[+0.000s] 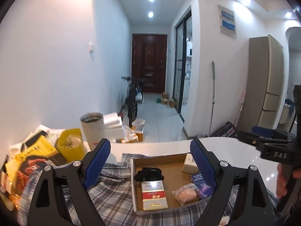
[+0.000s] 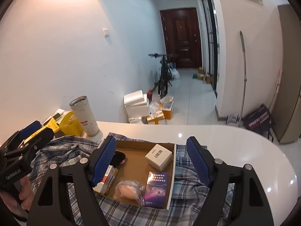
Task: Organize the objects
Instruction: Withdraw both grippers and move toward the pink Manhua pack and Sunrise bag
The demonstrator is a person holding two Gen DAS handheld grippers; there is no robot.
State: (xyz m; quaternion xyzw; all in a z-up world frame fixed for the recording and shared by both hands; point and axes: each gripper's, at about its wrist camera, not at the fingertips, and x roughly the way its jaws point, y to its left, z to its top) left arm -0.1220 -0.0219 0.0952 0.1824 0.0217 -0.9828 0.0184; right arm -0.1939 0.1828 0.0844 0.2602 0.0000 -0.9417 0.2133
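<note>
**Inspector:** Two black grippers with ribbed blue pads, both with jaws spread and gripping nothing. The left gripper [image 1: 150,162] and right gripper [image 2: 150,160] hover above a shallow brown cardboard tray [image 2: 170,177].

**Clerk:** Contents and markings?

**Inspector:** Five items lie in the tray: a red-and-white cigarette pack [image 1: 154,194] with gold trim, script unreadable; a purple-blue printed box [image 2: 156,188], characters too small to read; a clear-wrapped pale bun [image 2: 128,188]; a white carton with a barcode label [image 2: 159,156]; a black bundle [image 1: 149,173], partly hidden, kind undetermined. The right tool's body, seen from the left wrist, reads "DAS".

**Clerk:** Surface?

**Inspector:** The tray rests on a blue-grey plaid shirt [image 2: 62,150] spread over a glossy white rounded table [image 2: 235,145]. Beyond the shirt stand a speckled white tumbler [image 2: 84,114] and blurred yellow packaging [image 1: 69,146].

**Clerk:** Room?

**Inspector:** White foam boxes [image 2: 136,101] on pale tiles, a dark bicycle [image 2: 163,73], then a dark red-brown door [image 2: 181,37] at the corridor's end.
</note>
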